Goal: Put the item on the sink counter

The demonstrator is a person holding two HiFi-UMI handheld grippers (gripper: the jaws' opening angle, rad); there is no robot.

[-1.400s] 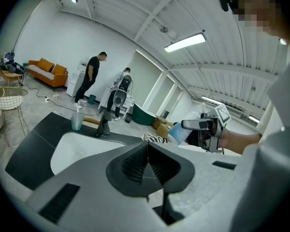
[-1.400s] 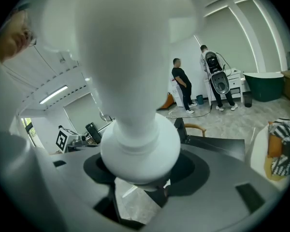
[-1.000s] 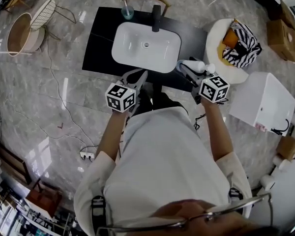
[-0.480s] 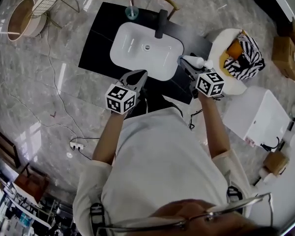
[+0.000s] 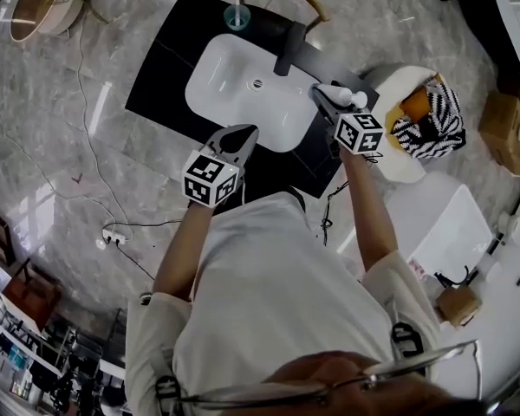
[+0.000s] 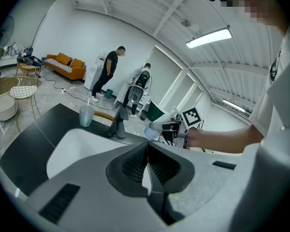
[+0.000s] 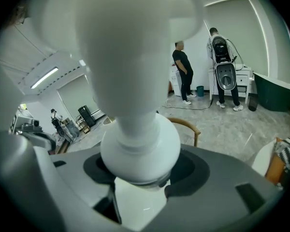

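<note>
Right tool (image 5: 325, 102) grips the white bottle (image 5: 345, 96), lying left-right in the frame's upper right, over the black tabletop (image 5: 160, 68) right of the basin (image 5: 243, 85). Left tool (image 5: 241, 133), closed and empty, sits farther off.

the basin (image 5: 234, 85) sits in the counter (image 5: 160, 68). the faucet (image 5: 291, 48) stands at its far rim. a cup (image 5: 236, 16) stands left of it.
</note>
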